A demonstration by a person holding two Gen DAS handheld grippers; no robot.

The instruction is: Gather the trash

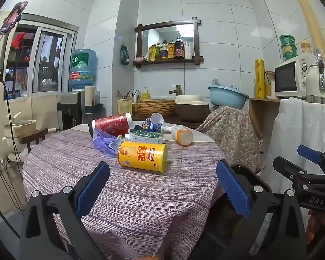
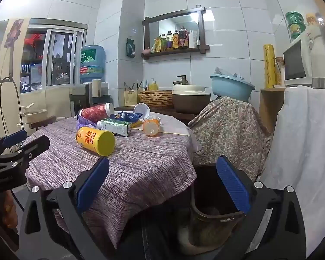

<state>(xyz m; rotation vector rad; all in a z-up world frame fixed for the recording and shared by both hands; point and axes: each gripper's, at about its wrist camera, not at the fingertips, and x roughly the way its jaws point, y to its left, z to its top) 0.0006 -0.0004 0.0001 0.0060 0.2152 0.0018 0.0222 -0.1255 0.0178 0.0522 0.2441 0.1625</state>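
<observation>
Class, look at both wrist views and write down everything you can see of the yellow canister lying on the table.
The yellow canister is a round tube, seemingly card, printed with red and white lettering and a face. It lies on its side on the purple striped tablecloth, nearest the camera of all the litter, its flat yellow end turned to the right. It looks undented. A crumpled purple bag lies just behind it; whether they touch is unclear. Nothing grips it.

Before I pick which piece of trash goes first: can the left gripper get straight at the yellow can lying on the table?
Probably yes. The left gripper is open and empty, the yellow can lies on its side nearest of the pile, and only bare tablecloth lies between them.
</observation>
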